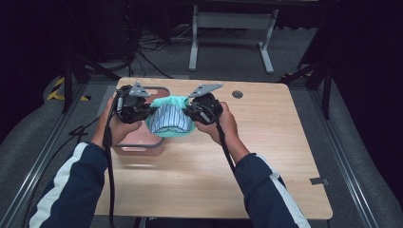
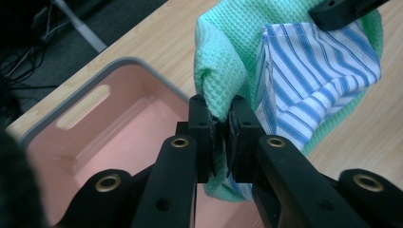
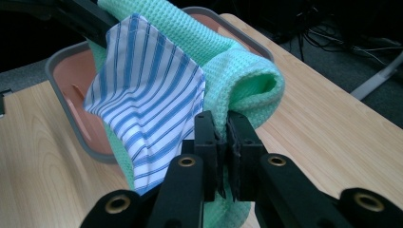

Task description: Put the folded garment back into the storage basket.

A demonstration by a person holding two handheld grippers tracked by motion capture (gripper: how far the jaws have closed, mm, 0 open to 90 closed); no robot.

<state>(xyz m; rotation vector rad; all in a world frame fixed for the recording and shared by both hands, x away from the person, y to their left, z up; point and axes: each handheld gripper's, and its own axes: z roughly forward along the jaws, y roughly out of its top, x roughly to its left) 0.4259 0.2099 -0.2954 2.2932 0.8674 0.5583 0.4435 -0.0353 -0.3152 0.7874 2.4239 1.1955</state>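
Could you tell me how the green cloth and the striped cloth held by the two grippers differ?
The green cloth is plain with a waffle weave; the striped cloth is smooth, white with blue stripes. The green cloth is larger and wraps outside, the striped cloth lying within it. Both hang together, beside the pink bin.

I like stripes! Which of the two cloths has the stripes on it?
The blue-and-white striped cloth, thin and smooth, has them. It lies inside the plain green waffle-weave cloth, which wraps around it and has a bumpy texture with no stripes.
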